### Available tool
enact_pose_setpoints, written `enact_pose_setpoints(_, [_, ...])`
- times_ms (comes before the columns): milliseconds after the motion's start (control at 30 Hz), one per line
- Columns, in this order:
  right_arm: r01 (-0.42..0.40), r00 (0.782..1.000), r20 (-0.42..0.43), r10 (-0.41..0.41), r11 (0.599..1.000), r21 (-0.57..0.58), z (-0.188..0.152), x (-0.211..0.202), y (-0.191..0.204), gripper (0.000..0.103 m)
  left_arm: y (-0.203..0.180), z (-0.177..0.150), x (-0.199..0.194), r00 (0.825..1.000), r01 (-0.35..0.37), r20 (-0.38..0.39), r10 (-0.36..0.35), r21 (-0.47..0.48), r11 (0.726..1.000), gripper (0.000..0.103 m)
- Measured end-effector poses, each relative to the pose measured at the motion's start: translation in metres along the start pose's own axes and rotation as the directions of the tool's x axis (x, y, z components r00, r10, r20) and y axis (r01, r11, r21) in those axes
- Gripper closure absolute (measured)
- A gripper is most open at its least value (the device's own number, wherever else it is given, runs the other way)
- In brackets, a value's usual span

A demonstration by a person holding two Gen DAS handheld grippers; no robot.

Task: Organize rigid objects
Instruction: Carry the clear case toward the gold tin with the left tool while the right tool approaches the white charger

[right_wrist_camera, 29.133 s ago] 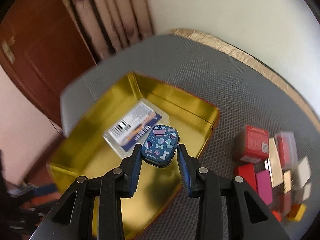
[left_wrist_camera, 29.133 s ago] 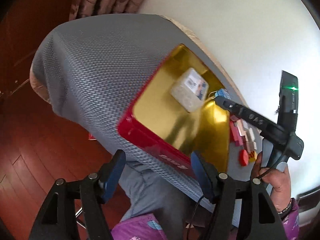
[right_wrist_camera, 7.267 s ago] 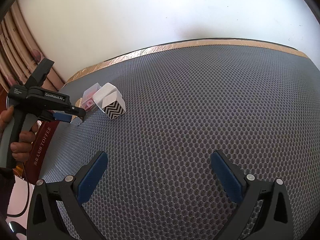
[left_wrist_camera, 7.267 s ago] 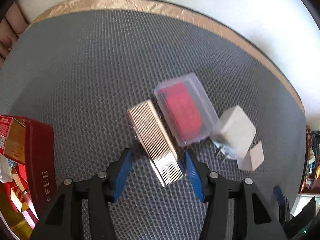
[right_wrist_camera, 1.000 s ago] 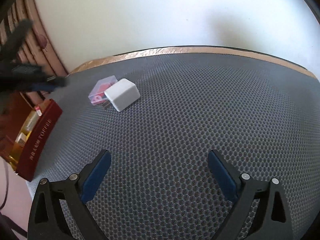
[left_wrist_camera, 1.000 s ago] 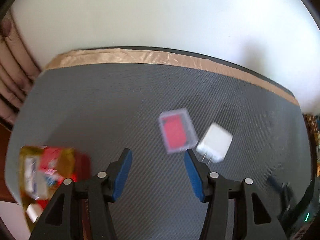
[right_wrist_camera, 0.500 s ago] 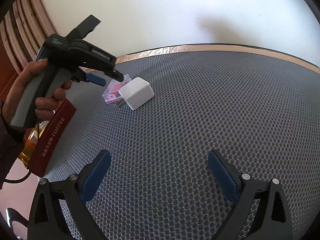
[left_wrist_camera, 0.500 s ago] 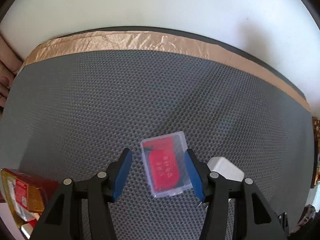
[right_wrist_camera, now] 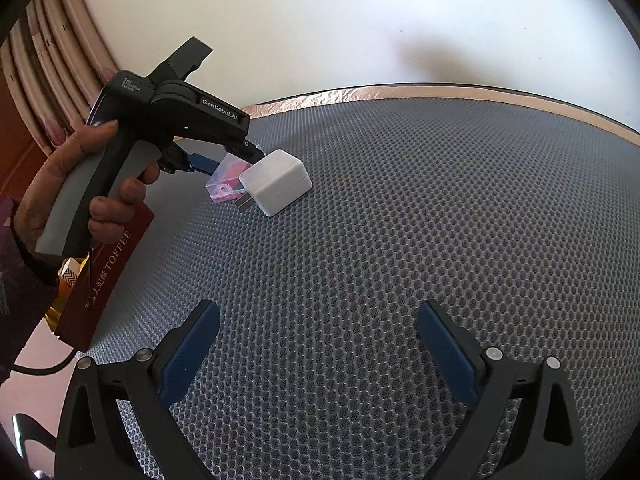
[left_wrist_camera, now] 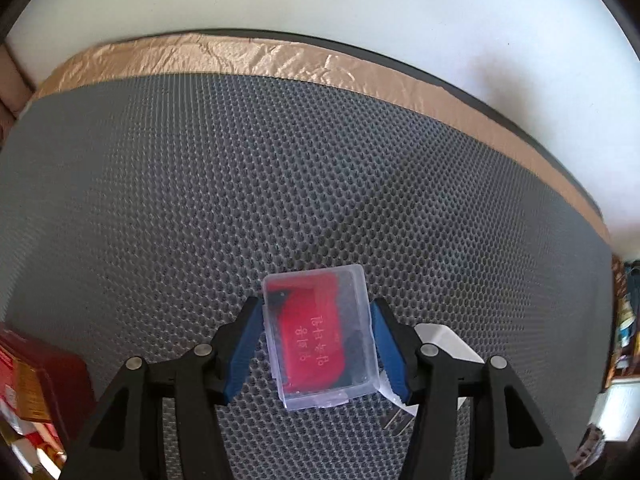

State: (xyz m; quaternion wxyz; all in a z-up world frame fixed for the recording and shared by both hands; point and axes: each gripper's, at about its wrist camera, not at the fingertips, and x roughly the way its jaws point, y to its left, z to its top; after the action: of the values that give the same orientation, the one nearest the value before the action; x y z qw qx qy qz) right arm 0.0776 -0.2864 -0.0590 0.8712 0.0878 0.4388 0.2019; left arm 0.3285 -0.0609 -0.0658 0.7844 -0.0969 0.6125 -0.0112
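Left gripper (left_wrist_camera: 316,344) straddles the clear plastic case (left_wrist_camera: 320,336) with its red insert, low centre of the left wrist frame; a thin gap shows at each blue pad, so not yet clamped, and the case lies flat on the grey honeycomb mat (left_wrist_camera: 280,184). Right gripper (right_wrist_camera: 320,348) hangs wide open and empty at the bottom of its frame. Risk: the white plug adapter (right_wrist_camera: 276,182) touches the case's edge, so the nearer finger could nudge it or catch its 2 prongs, and smooth plastic may slip before reaching the toffee tin (right_wrist_camera: 104,268) at left.

White wall (right_wrist_camera: 360,20), pleated curtain (right_wrist_camera: 44,80), grey honeycomb table mat (right_wrist_camera: 400,240), daylight
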Motion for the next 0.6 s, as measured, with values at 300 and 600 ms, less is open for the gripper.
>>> enact_pose_setpoints(300, [0.002, 1.000, -0.003, -0.002, 1.000, 0.005, 0.001, 0.000, 0.001, 0.004, 0.031, -0.047, -0.026, 0.993, 0.098, 0.070, -0.093, -0.072, 0.993, 0.048])
enact_pose_setpoints(600, [-0.051, 0.999, -0.026, 0.048, 0.990, -0.130, 0.037, 0.014, 0.018, 0.004, 0.056, -0.122, -0.096, 0.971, 0.214, 0.130, -0.200, -0.106, 0.971, 0.048])
